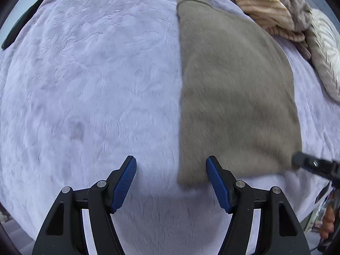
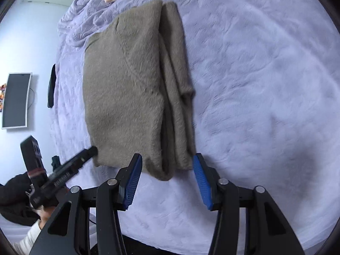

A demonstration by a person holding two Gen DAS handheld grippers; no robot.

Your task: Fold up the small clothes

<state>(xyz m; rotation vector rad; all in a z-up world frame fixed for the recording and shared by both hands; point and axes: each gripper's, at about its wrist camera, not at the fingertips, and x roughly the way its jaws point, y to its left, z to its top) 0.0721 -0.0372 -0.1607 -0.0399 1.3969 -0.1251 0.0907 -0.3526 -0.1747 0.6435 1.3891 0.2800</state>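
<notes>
Right wrist view: folded brown sweater flat on lilac blanket, right gripper spread around its near edge. Left gripper spread, holding nothing, at its corner.

Fuzzy taupe knit sweater lies on plush, crinkled lavender blanket.

Black grippers, ribbed blue fingers, silver screws; possibly a white sleeve.

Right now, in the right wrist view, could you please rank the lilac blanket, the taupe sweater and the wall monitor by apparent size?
1. lilac blanket
2. taupe sweater
3. wall monitor, though it is farther off, so its real size is unsure.
</notes>
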